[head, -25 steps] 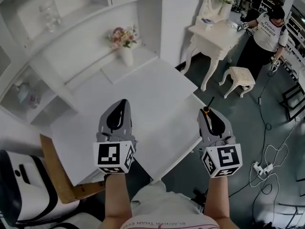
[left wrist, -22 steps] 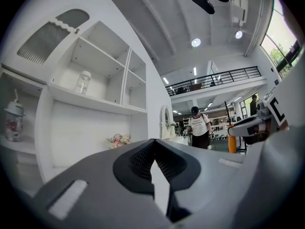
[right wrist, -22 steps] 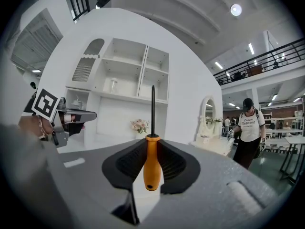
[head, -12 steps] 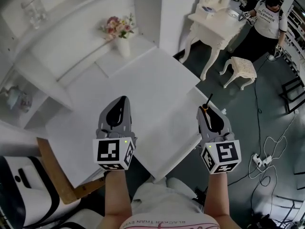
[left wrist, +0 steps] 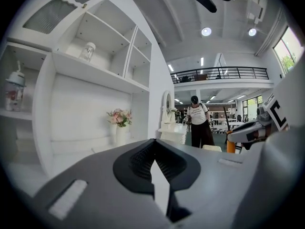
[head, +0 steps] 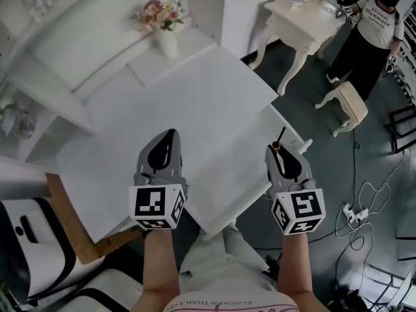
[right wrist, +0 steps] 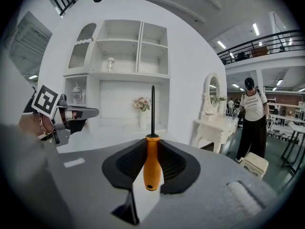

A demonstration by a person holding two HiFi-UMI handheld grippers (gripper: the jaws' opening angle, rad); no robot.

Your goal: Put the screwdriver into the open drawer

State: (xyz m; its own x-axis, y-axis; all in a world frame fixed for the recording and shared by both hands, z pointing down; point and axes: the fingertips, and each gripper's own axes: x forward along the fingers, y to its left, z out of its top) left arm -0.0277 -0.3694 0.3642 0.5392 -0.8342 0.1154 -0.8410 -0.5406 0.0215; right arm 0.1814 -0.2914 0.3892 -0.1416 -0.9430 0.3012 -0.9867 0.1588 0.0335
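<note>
so the right gripper is clamped on the screwdriver handle — shaft pointing straight ahead past the jaws — left gripper closed up, empty

No whole word or number readable anywhere.
- Wearer's shirt, bottom edge of head view: one line of dark print, upside down, cut off, letters not legible.
- Bystander's shirt, top right corner of head view: dark print across chest, too small to read; same in right gripper view.
- Left cube on left gripper, right cube on right gripper: black-and-white square marker patterns, no letters, no digits.
</note>
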